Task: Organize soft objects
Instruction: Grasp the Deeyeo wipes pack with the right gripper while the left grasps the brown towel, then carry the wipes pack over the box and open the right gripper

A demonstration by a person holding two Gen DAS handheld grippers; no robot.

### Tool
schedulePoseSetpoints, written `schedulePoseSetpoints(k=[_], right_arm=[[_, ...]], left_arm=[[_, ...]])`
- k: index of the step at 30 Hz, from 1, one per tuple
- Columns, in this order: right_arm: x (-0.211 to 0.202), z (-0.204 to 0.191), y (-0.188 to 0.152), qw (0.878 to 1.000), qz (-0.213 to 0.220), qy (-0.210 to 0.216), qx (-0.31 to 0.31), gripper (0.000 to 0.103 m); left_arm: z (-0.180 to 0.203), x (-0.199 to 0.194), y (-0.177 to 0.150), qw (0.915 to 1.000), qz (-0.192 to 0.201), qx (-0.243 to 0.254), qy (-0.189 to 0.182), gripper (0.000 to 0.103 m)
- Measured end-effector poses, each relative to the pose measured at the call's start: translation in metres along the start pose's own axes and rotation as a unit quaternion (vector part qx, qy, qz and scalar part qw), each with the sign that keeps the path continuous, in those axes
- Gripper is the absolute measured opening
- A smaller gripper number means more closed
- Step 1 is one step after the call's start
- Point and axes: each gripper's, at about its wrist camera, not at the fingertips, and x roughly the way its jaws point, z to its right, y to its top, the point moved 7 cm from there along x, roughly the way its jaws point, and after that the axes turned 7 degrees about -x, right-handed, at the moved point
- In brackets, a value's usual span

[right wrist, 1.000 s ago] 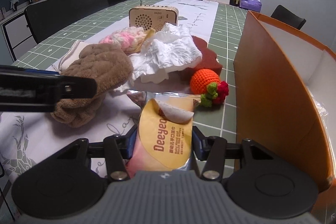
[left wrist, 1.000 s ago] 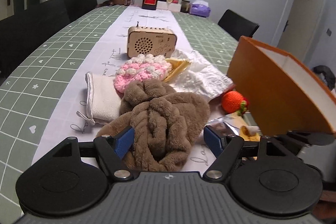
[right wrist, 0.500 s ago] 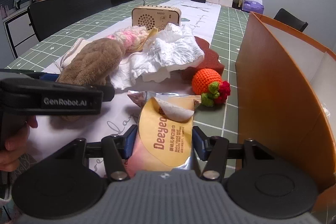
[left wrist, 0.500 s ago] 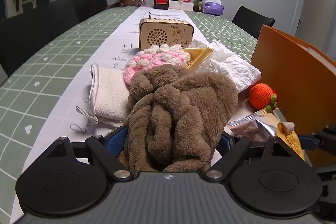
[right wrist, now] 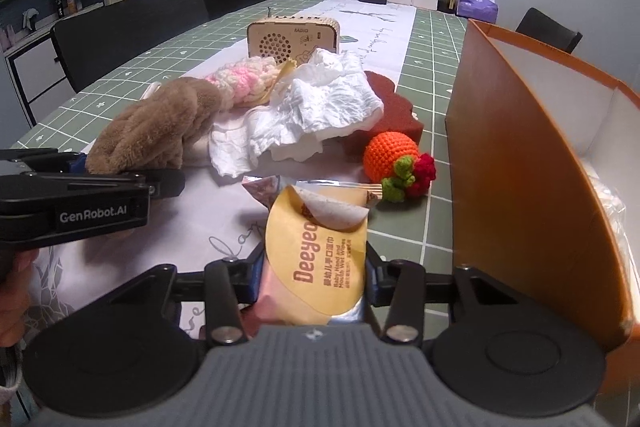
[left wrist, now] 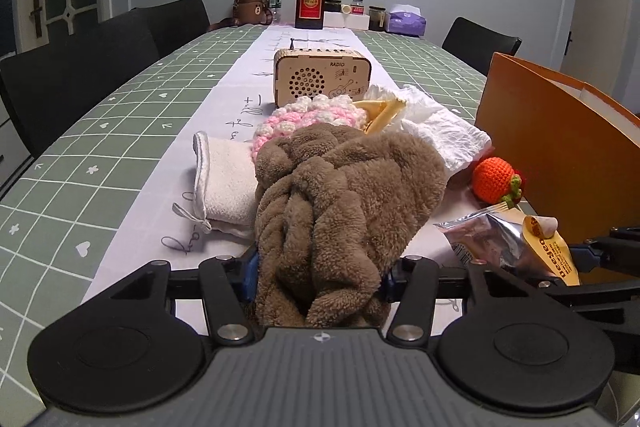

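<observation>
Both grippers are busy here. The left gripper [left wrist: 320, 269] has the fluffy brown plush towel [left wrist: 344, 199] bunched between its blue-padded fingers, and the jaws are closing in on it, with the fabric bulging up and over both pads. From the right wrist view the same left gripper [right wrist: 116, 169] comes in from the left side, the brown fluff spilling out past its tip, and a bit of the person's hand [right wrist: 14, 291] shows at the frame edge.

The right gripper [right wrist: 314, 277] is squeezing a yellow and pink pack of wet wipes [right wrist: 316, 255]. Its jaws are closing too, and the pack sits right between the pads with its sticker flap peeled up.

Everything sits on a long table with a green checked tablecloth [left wrist: 120, 115] and a white runner down the middle. Behind the towel there's a cream washcloth mitt [left wrist: 224, 183], a pink and white crocheted piece [left wrist: 308, 117], a crumpled white cloth [right wrist: 320, 107], a dark red sponge block [right wrist: 384, 119] and a small wooden radio [left wrist: 322, 77]. An orange crocheted ball with green and red bits [right wrist: 394, 159] lies just beside the tall orange cardboard box [right wrist: 516, 155] on the right, which is open at the top with a white inside.
</observation>
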Motion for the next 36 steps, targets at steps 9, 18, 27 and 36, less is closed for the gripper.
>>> schedulePoseSetpoints(k=[9,18,27,36], right_arm=[[-0.017,-0.003,0.003,1.0,0.014,0.01,0.014,0.044],[-0.058,0.0,0.013,0.997,0.066,0.028,0.028,0.044],[-0.117,0.024,0.028,0.988,0.137,0.037,0.056,0.044],[-0.166,0.099,0.029,0.978,0.179,-0.043,0.1,0.044]], left_arm=[[0.004,-0.024,0.003,0.9997,0.023,0.006,-0.002,0.061],[0.011,-0.06,0.017,0.9983,0.058,-0.004,-0.003,0.061],[0.043,-0.092,0.045,0.9947,0.1,-0.006,-0.024,0.062],[0.095,-0.083,0.072,0.9882,0.077,-0.045,-0.124,0.062]])
